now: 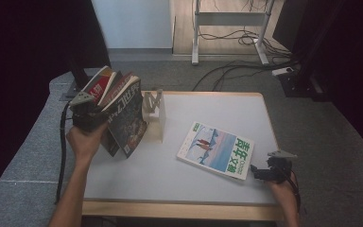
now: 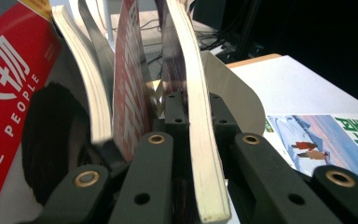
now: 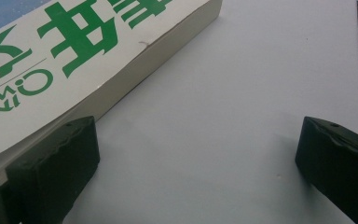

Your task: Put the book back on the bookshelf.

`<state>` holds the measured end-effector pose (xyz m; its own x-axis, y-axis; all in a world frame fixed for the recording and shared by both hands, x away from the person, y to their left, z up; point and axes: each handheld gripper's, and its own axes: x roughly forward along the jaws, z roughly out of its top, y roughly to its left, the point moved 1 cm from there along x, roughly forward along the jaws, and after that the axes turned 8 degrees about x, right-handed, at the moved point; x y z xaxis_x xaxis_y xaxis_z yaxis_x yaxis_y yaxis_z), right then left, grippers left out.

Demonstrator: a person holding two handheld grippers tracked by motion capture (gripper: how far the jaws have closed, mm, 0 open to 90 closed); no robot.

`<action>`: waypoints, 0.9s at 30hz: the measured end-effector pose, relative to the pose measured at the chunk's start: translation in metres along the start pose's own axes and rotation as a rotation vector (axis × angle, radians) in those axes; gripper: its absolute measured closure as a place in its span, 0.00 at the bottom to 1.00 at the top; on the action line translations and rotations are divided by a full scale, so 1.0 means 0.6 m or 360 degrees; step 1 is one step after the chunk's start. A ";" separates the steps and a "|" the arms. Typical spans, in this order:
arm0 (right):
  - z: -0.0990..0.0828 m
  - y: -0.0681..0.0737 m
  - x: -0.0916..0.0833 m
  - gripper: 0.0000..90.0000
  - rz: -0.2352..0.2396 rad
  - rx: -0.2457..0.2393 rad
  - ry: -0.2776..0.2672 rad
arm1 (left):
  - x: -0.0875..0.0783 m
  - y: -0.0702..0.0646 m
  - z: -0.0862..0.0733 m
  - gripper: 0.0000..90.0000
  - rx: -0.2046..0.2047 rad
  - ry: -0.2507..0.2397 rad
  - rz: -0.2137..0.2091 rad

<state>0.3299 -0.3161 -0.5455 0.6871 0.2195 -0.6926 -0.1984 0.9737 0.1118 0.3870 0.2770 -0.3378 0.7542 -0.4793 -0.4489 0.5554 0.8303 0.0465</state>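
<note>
Magazines, a fanned bundle clamped in the left gripper above the table's left edge, just beside the wooden rack. To seat them well, keep the clamp firm, square the spines, and lower the bundle upright into the rack. Red cover reads "…AL PEOPLE". The right gripper, jaws apart, rests by the flat magazine with green Chinese characters.
</note>
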 end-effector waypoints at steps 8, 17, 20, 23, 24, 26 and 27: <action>0.000 0.000 0.000 0.00 0.0000 0.0000 0.0000 | -0.002 -0.005 -0.008 0.79 0.0048 0.0019 -0.0015; 0.000 0.000 0.000 0.00 0.0000 -0.0003 0.0000 | -0.015 -0.010 -0.042 0.79 0.0049 0.0023 -0.0006; 0.000 0.000 0.000 0.00 -0.0001 -0.0005 0.0000 | -0.017 -0.011 -0.058 0.79 0.0044 0.0027 -0.0006; 0.000 0.000 0.000 0.00 0.0000 -0.0005 0.0000 | -0.016 -0.012 -0.075 0.80 0.0032 0.0031 -0.0019; 0.000 0.000 0.000 0.00 0.0000 -0.0005 0.0000 | -0.015 -0.012 -0.081 0.80 0.0026 0.0031 -0.0022; 0.000 0.000 0.000 0.00 -0.0001 -0.0006 0.0000 | -0.014 -0.011 -0.092 0.80 0.0016 0.0031 -0.0028; 0.000 0.000 0.000 0.00 -0.0001 -0.0006 0.0000 | -0.013 -0.012 -0.098 0.80 0.0011 0.0027 -0.0028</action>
<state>0.3298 -0.3163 -0.5455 0.6872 0.2192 -0.6926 -0.2009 0.9736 0.1088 0.3565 0.2917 -0.3871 0.7383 -0.4888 -0.4648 0.5709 0.8198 0.0449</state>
